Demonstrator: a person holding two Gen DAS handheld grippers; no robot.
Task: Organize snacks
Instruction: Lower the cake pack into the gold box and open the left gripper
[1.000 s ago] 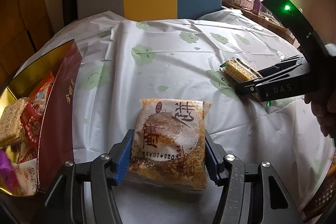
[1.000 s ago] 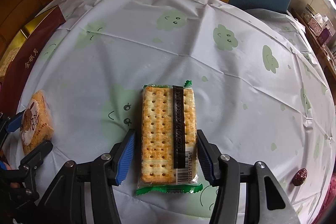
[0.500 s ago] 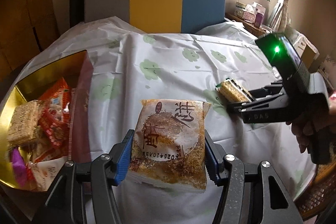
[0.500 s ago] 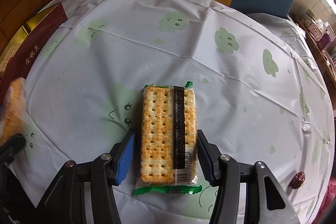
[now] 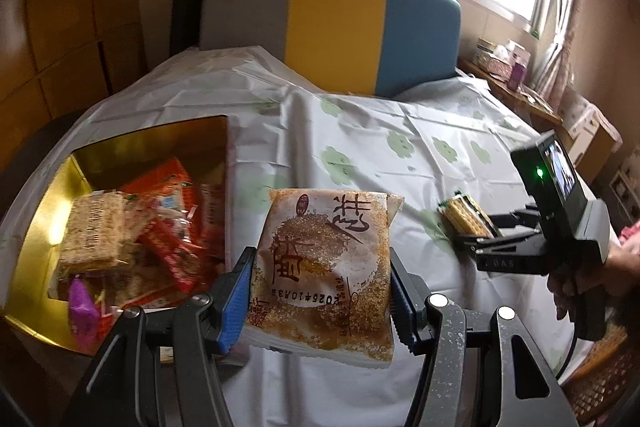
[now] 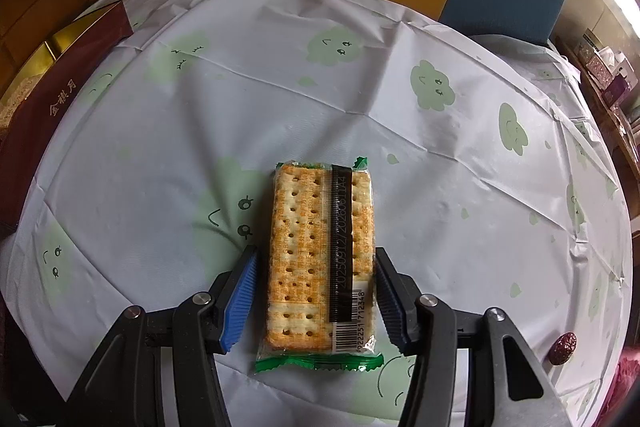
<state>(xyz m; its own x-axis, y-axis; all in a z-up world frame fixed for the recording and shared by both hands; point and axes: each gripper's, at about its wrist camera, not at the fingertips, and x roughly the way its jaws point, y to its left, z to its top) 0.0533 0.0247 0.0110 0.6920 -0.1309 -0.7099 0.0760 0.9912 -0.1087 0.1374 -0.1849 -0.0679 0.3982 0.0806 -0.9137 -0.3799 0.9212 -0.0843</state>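
My left gripper (image 5: 320,293) is shut on a brown-and-white snack packet (image 5: 324,267) and holds it above the table, just right of the gold snack box (image 5: 36,211). The box holds several wrapped snacks (image 5: 136,227). My right gripper (image 6: 314,291) straddles a green-edged cracker packet (image 6: 320,251); its blue pads (image 6: 240,291) sit close to the packet's sides, which rests low over the tablecloth. In the left wrist view the right gripper (image 5: 476,243) holds the cracker packet (image 5: 466,217) at the right.
The round table wears a white cloth with green cloud prints (image 6: 360,87). The box's dark red wall (image 6: 52,99) is at the far left. A small dark red sweet (image 6: 563,346) lies at the right edge. A grey, yellow and blue chair (image 5: 332,23) stands behind.
My left gripper has risen and swung left with the snack packet, so the gold box's inside now shows. The right gripper with the cracker packet has barely moved.
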